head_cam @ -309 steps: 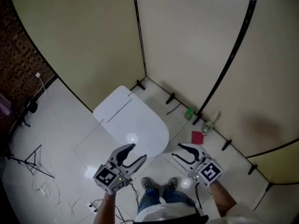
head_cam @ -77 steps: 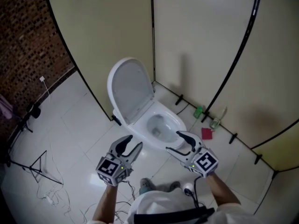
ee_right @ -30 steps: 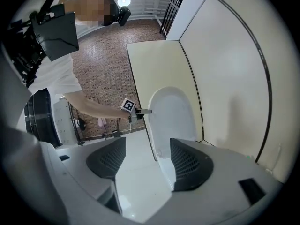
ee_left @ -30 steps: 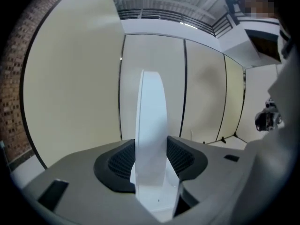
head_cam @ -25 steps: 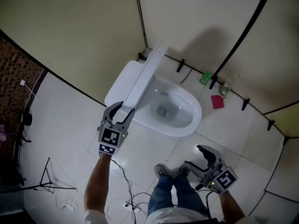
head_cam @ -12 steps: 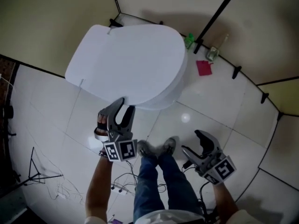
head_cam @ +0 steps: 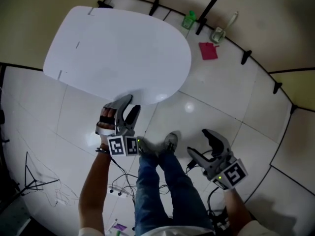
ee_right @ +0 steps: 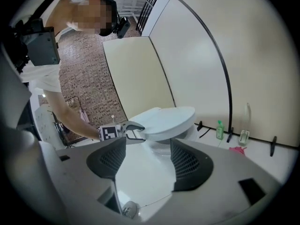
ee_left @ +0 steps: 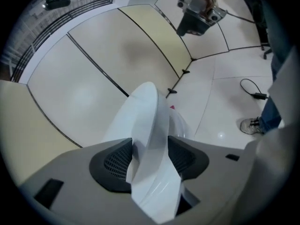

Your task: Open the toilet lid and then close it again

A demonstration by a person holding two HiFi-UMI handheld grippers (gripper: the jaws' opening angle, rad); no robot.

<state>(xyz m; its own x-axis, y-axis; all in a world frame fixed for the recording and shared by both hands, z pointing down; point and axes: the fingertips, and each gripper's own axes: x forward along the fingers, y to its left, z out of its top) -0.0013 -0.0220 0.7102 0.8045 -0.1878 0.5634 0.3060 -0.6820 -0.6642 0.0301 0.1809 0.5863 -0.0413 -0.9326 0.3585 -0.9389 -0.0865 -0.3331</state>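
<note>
White floor tiles (head_cam: 221,97) and beige partition panels (head_cam: 29,14) frame the toilet lid (head_cam: 118,48), which lies flat over the bowl. It looks like rigid, glossy plastic, probably light but slippery, and is best taken at the front rim, opposite the hinge. The left gripper (head_cam: 132,103) straddles that rim, its jaws just opening and the hold loosening. The right gripper (head_cam: 198,141) hangs spread wide and empty beside the person's legs (head_cam: 162,191).

The lid (head_cam: 118,53) covers everything beneath it in the head view, and the green bottle (head_cam: 189,19) and clear bottle (head_cam: 218,34) are too small to read.
</note>
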